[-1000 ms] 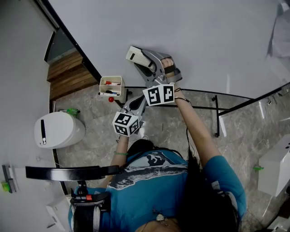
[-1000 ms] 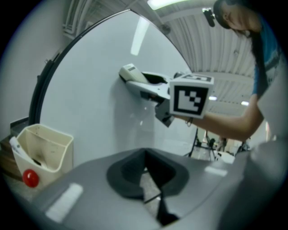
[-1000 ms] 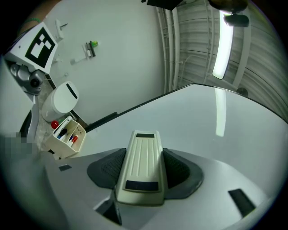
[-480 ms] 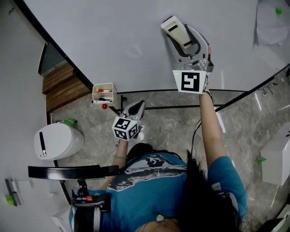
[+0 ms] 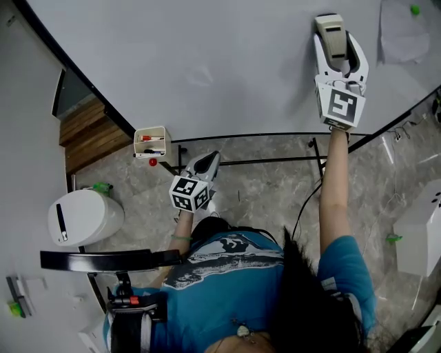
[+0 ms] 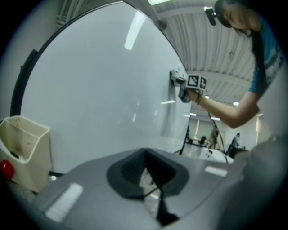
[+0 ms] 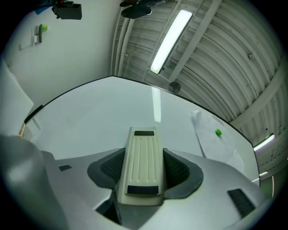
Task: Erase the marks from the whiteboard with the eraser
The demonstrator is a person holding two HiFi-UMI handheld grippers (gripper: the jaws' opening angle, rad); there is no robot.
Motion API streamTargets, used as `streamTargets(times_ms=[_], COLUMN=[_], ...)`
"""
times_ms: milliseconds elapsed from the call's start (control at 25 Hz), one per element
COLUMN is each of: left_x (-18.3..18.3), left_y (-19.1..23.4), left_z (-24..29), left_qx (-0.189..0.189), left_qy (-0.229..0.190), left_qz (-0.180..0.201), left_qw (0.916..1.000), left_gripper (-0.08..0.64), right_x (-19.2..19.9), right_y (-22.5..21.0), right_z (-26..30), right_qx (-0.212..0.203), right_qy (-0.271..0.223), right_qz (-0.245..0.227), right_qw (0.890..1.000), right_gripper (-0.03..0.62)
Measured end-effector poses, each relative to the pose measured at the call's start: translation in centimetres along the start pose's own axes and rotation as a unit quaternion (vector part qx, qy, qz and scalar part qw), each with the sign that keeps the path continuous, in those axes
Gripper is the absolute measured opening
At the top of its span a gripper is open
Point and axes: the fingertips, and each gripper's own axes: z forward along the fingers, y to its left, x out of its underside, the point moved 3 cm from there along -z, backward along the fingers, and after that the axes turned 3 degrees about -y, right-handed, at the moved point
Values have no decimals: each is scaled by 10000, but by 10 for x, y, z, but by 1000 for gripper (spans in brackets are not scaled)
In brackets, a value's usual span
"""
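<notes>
Since a second ago the right gripper (image 5: 340,61) has swept from the lower middle of the whiteboard (image 5: 207,62) up to its upper right part, the arm now stretched out straight. Its jaws are clamped on the cream eraser (image 7: 143,158) from both sides, and the eraser sticks out past the jaw tips with its far end lying against the board. Just to the right of it on the board hangs a sheet of paper (image 5: 403,34) with a small green magnet (image 5: 415,9). The left gripper (image 5: 205,164) has stayed low, close to the person's body below the board's bottom edge, its jaws drawn together with nothing between them. A small cream holder (image 5: 151,142) with markers in it hangs at the board's lower edge, just left of the left gripper.
</notes>
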Motion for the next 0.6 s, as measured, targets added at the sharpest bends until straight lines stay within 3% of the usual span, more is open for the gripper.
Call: streamTargets(times_ms=[400,600], left_x=[2,4], left_y=[8,11], left_z=[-4,-8], left_qx=[-96,-130], left_qy=[2,19], left_qz=[-2,-6], left_qw=[10000,9999], left_gripper=[5,5], right_x=[9,8], right_y=[0,35], right_z=[1,-1], right_qx=[119,-264], right_qy=[83,-31], right_qz=[150,-22], right_qw=[9998,9996], right_gripper=[262,262])
